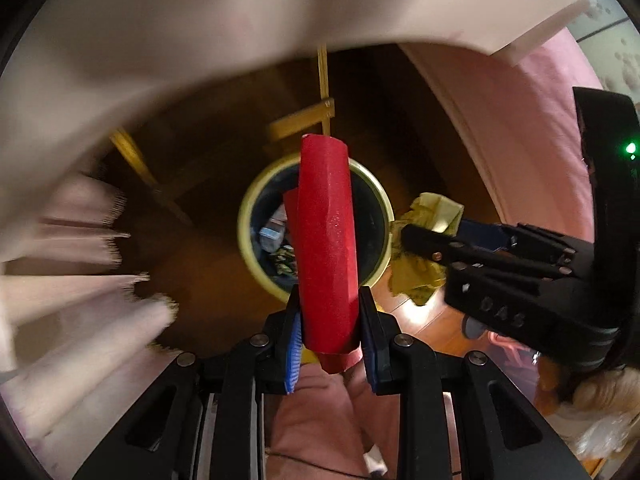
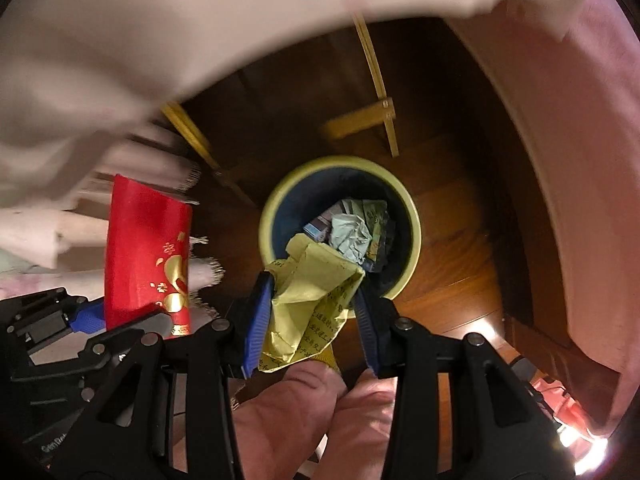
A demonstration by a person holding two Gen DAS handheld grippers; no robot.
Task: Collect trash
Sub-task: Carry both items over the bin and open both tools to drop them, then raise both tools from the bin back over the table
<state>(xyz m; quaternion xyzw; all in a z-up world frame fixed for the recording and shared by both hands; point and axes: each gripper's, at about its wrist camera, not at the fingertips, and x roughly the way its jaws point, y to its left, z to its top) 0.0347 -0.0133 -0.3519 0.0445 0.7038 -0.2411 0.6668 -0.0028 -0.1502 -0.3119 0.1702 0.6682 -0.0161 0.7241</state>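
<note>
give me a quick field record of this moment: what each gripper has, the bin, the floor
left gripper: shut on red envelope, held upright over the bin
right gripper: shut on crumpled yellow paper, at the bin's near rim
bin: round, yellow-green rim, dark inside, standing on the floor
bin contents: crumpled pale paper and other scraps
floor: dark brown wood
nearby: pale fringed cloth beside the bin

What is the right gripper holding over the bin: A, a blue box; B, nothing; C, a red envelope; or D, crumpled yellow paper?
D: the right gripper has crumpled yellow paper clamped between its pads above the bin; the red envelope is in the left gripper.
</note>
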